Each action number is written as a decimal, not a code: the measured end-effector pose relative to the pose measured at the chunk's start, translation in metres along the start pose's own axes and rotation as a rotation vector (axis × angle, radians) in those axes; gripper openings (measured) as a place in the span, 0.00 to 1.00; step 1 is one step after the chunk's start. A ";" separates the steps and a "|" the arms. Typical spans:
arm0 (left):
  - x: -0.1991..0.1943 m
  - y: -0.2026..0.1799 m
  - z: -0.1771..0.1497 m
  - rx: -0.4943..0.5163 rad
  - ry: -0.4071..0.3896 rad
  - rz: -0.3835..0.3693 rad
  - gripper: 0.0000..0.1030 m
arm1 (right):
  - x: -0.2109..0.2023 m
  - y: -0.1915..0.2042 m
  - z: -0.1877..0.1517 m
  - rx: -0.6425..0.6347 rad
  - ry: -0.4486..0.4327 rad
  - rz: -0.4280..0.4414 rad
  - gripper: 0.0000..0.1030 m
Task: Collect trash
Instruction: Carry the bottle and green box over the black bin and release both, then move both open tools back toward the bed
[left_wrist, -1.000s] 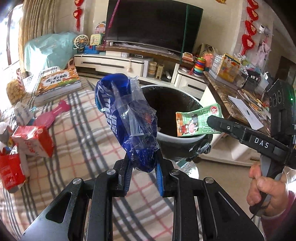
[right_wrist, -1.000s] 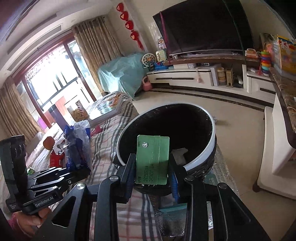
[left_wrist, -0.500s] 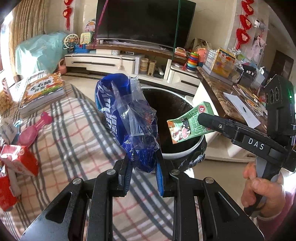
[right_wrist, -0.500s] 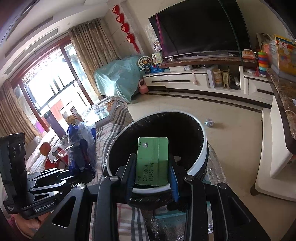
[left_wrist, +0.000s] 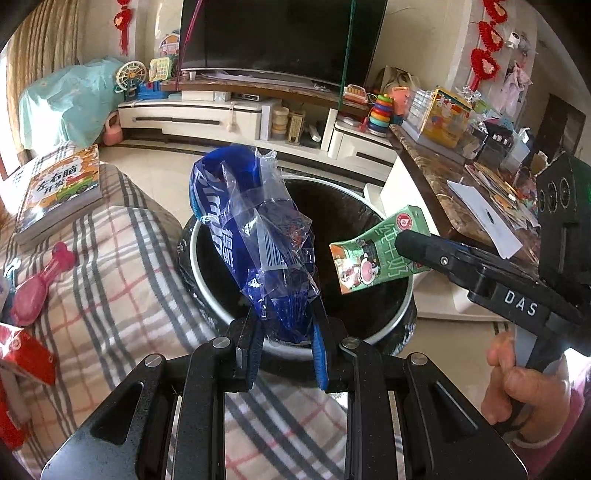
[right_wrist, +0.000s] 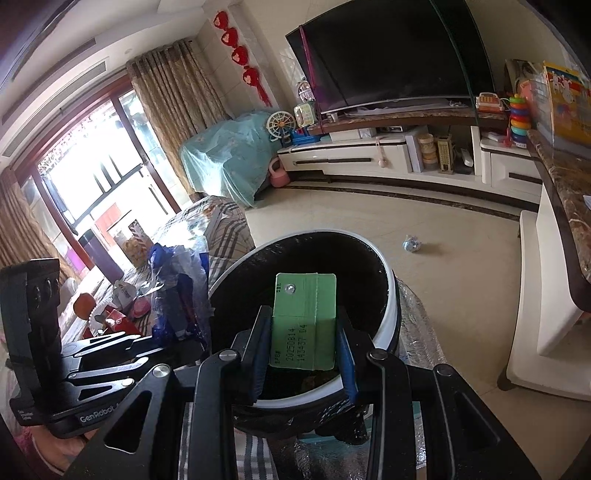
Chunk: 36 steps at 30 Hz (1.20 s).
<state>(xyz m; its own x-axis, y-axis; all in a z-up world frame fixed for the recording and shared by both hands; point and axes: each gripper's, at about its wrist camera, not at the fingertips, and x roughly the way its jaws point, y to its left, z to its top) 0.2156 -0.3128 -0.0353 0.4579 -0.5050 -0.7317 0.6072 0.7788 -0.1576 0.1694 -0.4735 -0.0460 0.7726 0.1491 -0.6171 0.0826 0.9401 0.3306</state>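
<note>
My left gripper (left_wrist: 286, 328) is shut on a crumpled blue plastic bag (left_wrist: 255, 236) and holds it over the near rim of a round black trash bin (left_wrist: 400, 314) with a white rim. My right gripper (right_wrist: 303, 343) is shut on a green milk carton (right_wrist: 304, 317) and holds it over the bin's opening (right_wrist: 391, 295). The carton (left_wrist: 376, 254) and the right gripper's arm show at the right of the left wrist view. The bag (right_wrist: 177, 291) and left gripper show at the left of the right wrist view.
The bin stands at the edge of a plaid-covered surface (left_wrist: 110, 280). On it lie a book (left_wrist: 62, 188), a pink toy (left_wrist: 37, 288) and red cartons (left_wrist: 22, 354). A marble counter (left_wrist: 461, 206) with clutter is at the right. A crumpled wrapper (right_wrist: 412, 244) lies on the floor.
Both grippers have moved forward toward the bin with their loads. The bag and the carton now hang over the bin's opening.
</note>
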 end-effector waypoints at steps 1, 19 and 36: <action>0.001 0.000 0.001 -0.002 0.003 0.000 0.21 | 0.001 0.000 0.001 0.001 0.003 -0.002 0.32; -0.003 0.010 -0.003 -0.038 -0.049 0.016 0.51 | 0.000 -0.002 0.008 0.018 -0.023 -0.034 0.62; -0.070 0.075 -0.083 -0.196 -0.102 0.134 0.65 | -0.003 0.070 -0.024 -0.086 -0.004 0.044 0.96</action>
<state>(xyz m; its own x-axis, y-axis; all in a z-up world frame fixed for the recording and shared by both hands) 0.1755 -0.1884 -0.0509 0.5951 -0.4193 -0.6856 0.4036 0.8937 -0.1962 0.1578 -0.4006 -0.0385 0.7766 0.1895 -0.6008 -0.0053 0.9556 0.2946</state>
